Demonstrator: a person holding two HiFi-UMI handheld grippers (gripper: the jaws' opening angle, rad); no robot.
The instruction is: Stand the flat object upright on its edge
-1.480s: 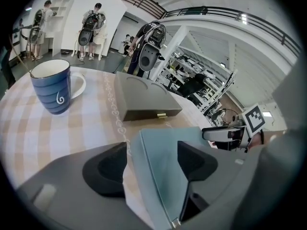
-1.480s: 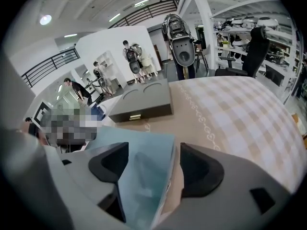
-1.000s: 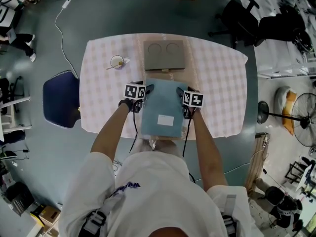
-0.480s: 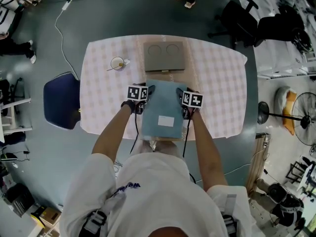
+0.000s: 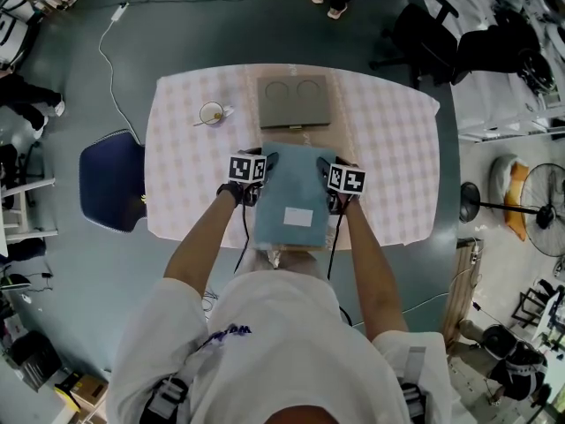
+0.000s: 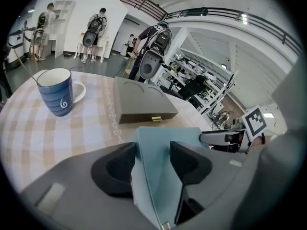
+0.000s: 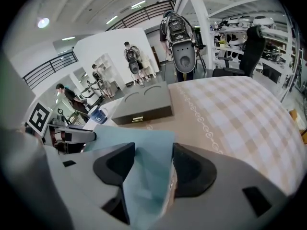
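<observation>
Left claw (image 6: 152, 166) just closed on teal book (image 5: 296, 188) edge, right claw (image 7: 152, 169) opposite

A lab hall is indicated by office chairs (image 5: 422, 26) at 1 o'clock, a fan (image 5: 546, 212) at 3 o'clock, and a railed mezzanine (image 6: 230, 14).

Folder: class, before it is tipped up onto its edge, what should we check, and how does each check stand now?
1. Left gripper: its jaws, which have just been closing, press the folder at its left edge: ok.
2. Right gripper: its jaws press the folder's right edge: ok.
3. Box beyond the folder lies apart from it: ok.
4. Mug stands off to the left, out of the way: ok.
5. Folder's near edge rests on the table: cannot tell.
</observation>
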